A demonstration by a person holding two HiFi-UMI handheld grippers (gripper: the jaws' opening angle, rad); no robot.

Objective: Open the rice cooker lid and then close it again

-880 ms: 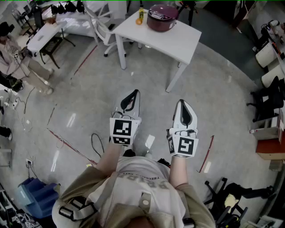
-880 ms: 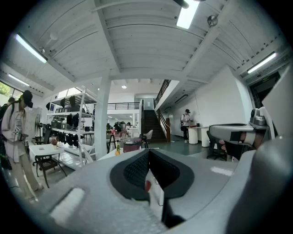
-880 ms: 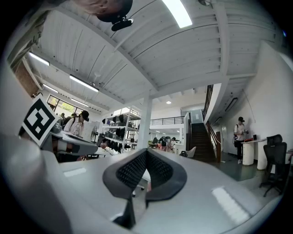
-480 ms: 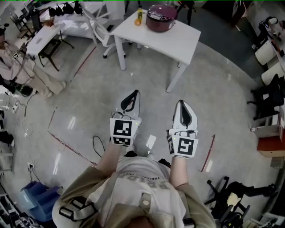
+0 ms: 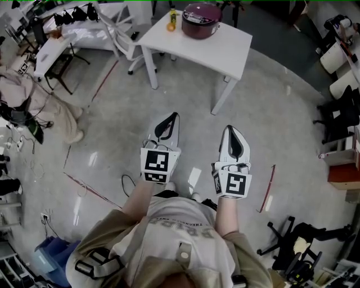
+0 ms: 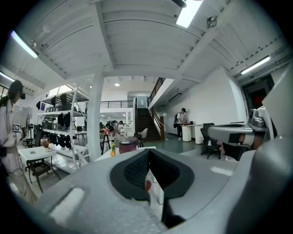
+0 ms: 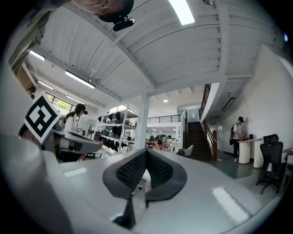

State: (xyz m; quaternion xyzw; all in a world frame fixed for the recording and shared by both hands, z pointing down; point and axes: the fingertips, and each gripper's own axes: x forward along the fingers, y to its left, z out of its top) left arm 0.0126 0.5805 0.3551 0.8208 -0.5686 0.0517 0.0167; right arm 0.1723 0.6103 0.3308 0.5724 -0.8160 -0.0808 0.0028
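A dark red rice cooker with its lid down stands on a white table at the top of the head view, well beyond both grippers. The left gripper view also shows the rice cooker, small and far ahead. My left gripper and right gripper are held side by side over the grey floor in front of me. Each is shut with nothing between its jaws. In the right gripper view my right gripper points level across the hall; the cooker cannot be made out there.
A yellow bottle and an orange object stand beside the cooker. A white chair stands left of the table. A person is at the left. Black office chairs are at the right. Red tape lines and cables lie on the floor.
The table with the cooker has slid slightly up and out in the head view. The person at the left has moved down and right. Both grippers stay shut, side by side.
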